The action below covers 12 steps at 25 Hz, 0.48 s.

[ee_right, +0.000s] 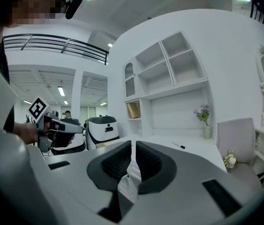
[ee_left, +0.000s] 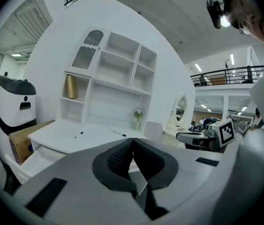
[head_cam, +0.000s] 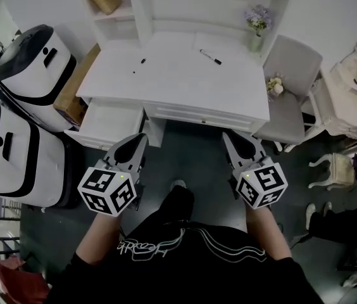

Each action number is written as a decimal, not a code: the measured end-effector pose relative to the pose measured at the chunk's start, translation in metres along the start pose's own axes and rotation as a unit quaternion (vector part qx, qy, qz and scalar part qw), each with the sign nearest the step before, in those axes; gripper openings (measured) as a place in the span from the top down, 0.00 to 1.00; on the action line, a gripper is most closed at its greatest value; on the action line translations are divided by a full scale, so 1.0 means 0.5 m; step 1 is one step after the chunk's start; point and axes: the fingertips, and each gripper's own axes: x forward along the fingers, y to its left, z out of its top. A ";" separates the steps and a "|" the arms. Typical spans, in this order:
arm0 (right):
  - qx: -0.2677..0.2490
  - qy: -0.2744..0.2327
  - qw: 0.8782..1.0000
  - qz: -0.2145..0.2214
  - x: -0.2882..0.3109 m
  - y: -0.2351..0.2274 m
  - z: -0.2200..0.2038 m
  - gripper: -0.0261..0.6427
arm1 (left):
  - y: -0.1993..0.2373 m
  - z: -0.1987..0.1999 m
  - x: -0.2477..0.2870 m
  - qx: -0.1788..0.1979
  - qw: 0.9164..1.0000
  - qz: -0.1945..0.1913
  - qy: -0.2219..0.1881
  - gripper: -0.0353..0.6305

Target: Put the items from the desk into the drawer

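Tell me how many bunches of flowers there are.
2. One bunch stands in a vase on the desk's back right corner; the other bunch lies on the grey chair beside the desk. More could be hidden on the shelves.

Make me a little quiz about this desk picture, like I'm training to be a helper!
1. True or false: the black marker lies on top of the white desk.
2. Pick one. Where is the open drawer?
A. under the desk's left end
B. on the grey chair
C. on the top shelf
3. Fill the gap: the left tongs and the right tongs are both shut and hold ____.

Key: 1 true; 2 A; 3 nothing.
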 end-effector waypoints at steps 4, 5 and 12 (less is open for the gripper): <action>-0.002 0.015 1.000 -0.009 0.110 -0.087 0.007 0.88 | 0.075 0.031 0.133 0.000 1.000 0.003 0.006 0.92; -0.003 0.018 1.000 -0.012 0.142 -0.115 0.011 0.88 | 0.093 0.039 0.172 0.000 1.000 0.001 0.008 0.92; -0.007 0.059 0.998 -0.027 0.367 -0.265 0.011 0.87 | 0.226 0.081 0.389 -0.008 1.000 -0.014 0.025 0.92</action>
